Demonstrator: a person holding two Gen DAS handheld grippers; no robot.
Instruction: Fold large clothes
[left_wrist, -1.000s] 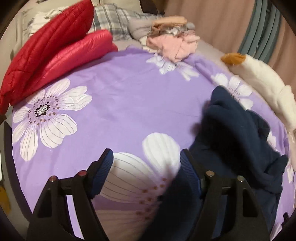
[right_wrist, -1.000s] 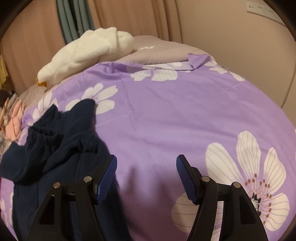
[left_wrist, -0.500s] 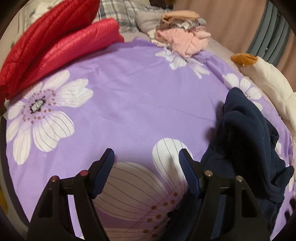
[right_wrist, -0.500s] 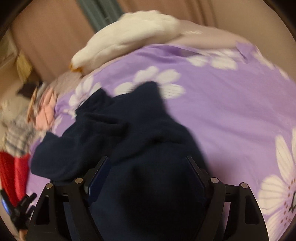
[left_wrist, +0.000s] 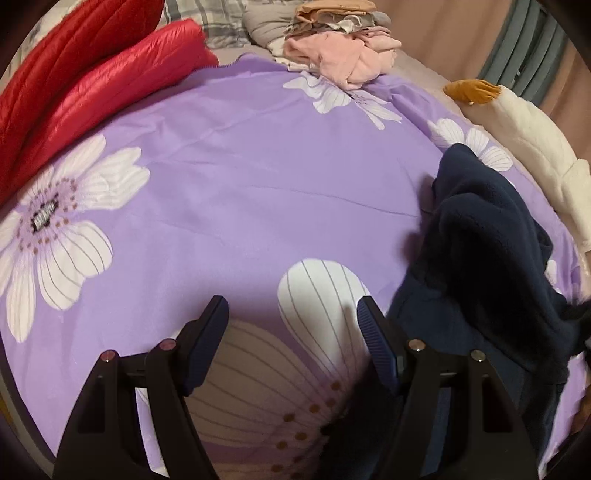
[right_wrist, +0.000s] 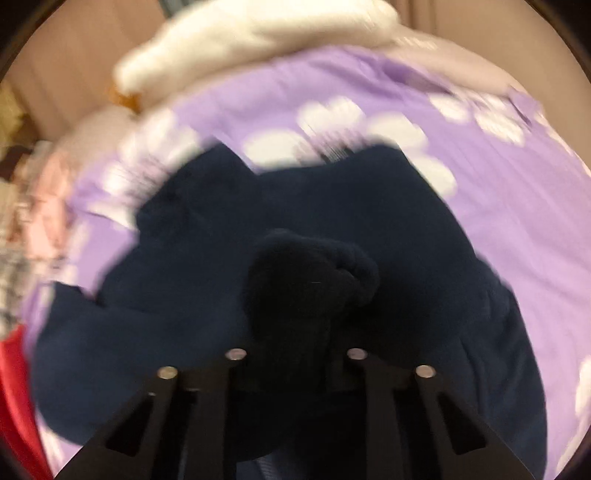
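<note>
**One clamp bites, one waits on rumpled fleece**

Two grippers work a navy fleece garment (right_wrist: 424, 258) heaped on the purple floral bedcover (left_wrist: 240, 192). Right gripper (right_wrist: 295, 354) has just pinched shut on a bunched fold; left gripper (left_wrist: 291, 321) hangs open beside the garment. Beyond it lies a white plush toy (left_wrist: 535, 147). Grabbing several layers risks lifting a tangle, not an edge.

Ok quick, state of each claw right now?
Left claw: open, empty, over the purple floral bedcover.
Right claw: just closed on a bunch of the navy fleece garment.
</note>
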